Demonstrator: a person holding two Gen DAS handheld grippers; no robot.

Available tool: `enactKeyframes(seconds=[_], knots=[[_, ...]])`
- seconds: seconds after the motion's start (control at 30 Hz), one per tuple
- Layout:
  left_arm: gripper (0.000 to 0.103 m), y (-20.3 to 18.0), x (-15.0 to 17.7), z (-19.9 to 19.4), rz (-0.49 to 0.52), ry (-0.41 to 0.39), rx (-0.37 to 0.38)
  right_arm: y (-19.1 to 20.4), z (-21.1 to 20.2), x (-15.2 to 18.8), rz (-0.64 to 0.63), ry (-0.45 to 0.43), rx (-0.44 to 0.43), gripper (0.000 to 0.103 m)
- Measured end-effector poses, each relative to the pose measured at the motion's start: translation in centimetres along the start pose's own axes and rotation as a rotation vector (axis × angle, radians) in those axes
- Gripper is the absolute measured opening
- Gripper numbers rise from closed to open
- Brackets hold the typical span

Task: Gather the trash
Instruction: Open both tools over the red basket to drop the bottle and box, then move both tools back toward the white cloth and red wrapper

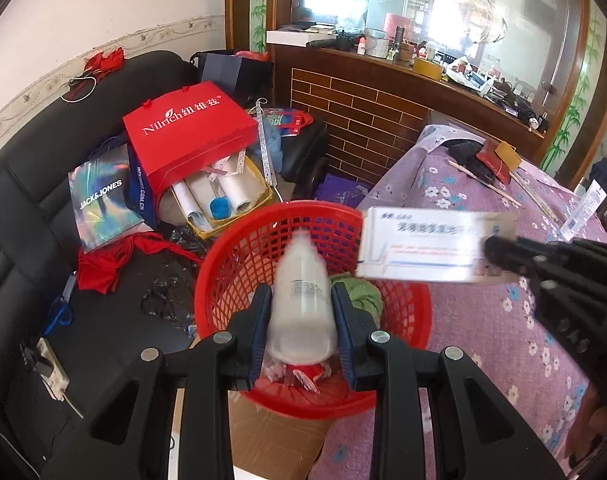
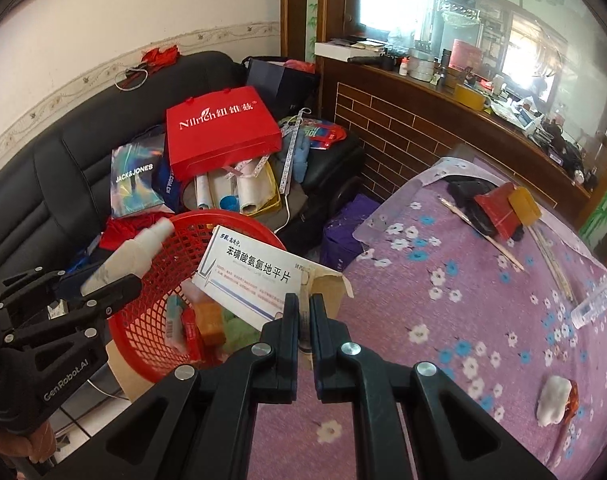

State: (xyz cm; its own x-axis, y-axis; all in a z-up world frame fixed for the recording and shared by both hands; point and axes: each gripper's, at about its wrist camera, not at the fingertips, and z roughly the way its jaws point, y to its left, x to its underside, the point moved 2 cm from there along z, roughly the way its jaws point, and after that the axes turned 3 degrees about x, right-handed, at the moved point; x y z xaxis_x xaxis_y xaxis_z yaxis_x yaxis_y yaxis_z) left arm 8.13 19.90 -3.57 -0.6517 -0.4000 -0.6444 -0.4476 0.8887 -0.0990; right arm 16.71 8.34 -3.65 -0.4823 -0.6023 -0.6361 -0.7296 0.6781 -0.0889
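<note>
Your left gripper (image 1: 301, 316) clenches a white plastic bottle (image 1: 301, 300), long axis pointing forward, directly above the red mesh plastic basket (image 1: 223, 280). Your right gripper (image 2: 303, 316) pinches the white cardboard medicine box (image 2: 251, 276) by its torn flap, seemingly over the basket's near rim. Only the right view shows the crumpled white wad (image 2: 553, 400) on the purple flowered tablecloth (image 2: 463, 320).

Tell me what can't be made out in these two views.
- Bottle label: left wrist view, motion-blurred.
- Medicine box text: blurred in the left view, readable only in the right.
- Basket bottom: covered by trash and the bottle.
- Tube on the tablecloth: cut by the right view's edge.
</note>
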Motion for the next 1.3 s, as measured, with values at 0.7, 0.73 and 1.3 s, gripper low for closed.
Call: enactKeyframes(seconds=[0.7,0.73,1.3], knots=[[0.064,-10.6,3.9,-2.1,0.161,0.056,0.175,-11.9,-5.0,11.2,0.429,0.043,-0.030,0.037],[0.064,-11.9,4.2,-2.2,0.182,0.063,0.189,-13.1,-5.5,12.3,0.456,0.047,-0.020,0.037],[0.064,-28.2,9.5,-3.3,0.454,0.172,0.351,-30.8,-11.7,23.4,0.639,0.078,0.210,0.036]])
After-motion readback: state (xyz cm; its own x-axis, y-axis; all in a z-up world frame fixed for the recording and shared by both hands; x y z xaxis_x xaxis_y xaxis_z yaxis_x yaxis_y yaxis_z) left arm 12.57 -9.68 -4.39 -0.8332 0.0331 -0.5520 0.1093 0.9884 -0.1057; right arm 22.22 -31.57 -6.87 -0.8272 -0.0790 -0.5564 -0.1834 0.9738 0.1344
